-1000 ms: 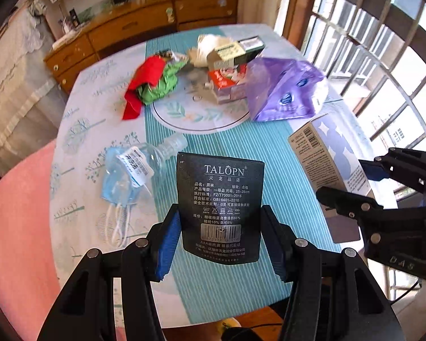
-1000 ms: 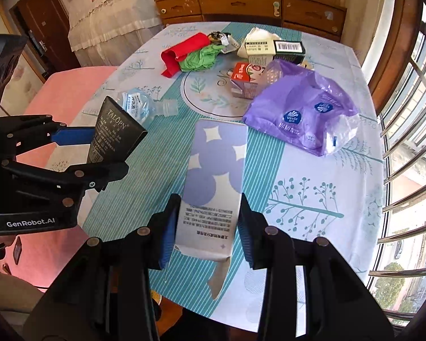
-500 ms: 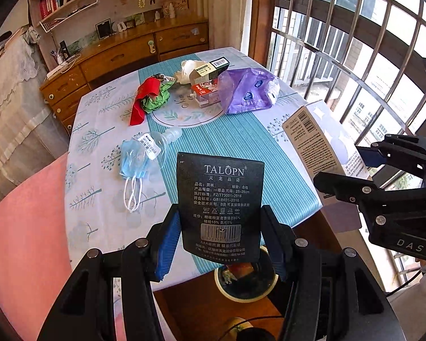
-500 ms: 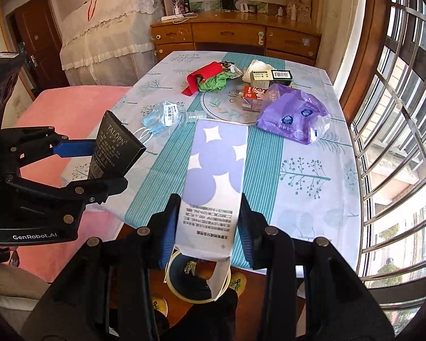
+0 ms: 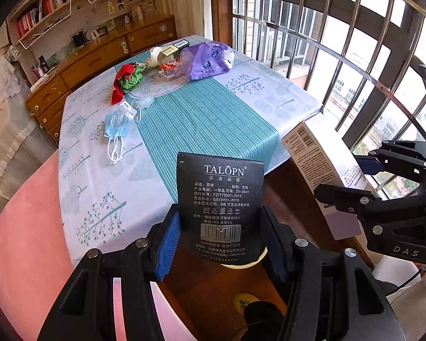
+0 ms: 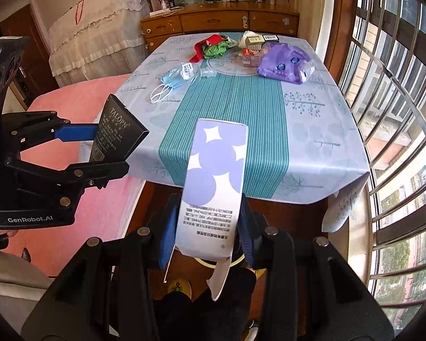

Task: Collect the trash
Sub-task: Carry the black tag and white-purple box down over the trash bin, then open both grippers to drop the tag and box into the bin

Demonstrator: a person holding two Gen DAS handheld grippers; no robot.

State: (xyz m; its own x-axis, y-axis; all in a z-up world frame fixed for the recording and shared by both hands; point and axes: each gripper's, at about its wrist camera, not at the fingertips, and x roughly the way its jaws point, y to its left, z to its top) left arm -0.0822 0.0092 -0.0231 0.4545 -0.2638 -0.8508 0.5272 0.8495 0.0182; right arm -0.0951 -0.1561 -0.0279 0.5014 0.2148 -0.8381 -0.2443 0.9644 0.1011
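**Both tongs loaded, held off the near edge of the desk**

Left tongs: clenched on a black TALOPN packet, gripped at its lower sides between the blue pads. The packet stands upright, printed face toward the camera. It is off the desk, in front of the near edge and above the wooden floor. The right wrist view confirms it at the left, clamped from both sides.

Right tongs: clenched on a white carton with purple circles, long axis pointing away from the camera, an end flap hanging open at the near end. The left wrist view shows the same carton tilted, barcode side up, beside the desk's right corner.

A round rim of a container shows on the floor just beneath both held items; too much is hidden to identify it.

Remaining on the desk, all toward the far end: blue face mask touching a crushed clear bottle, red and green wrappers, small boxes, purple plastic bag.
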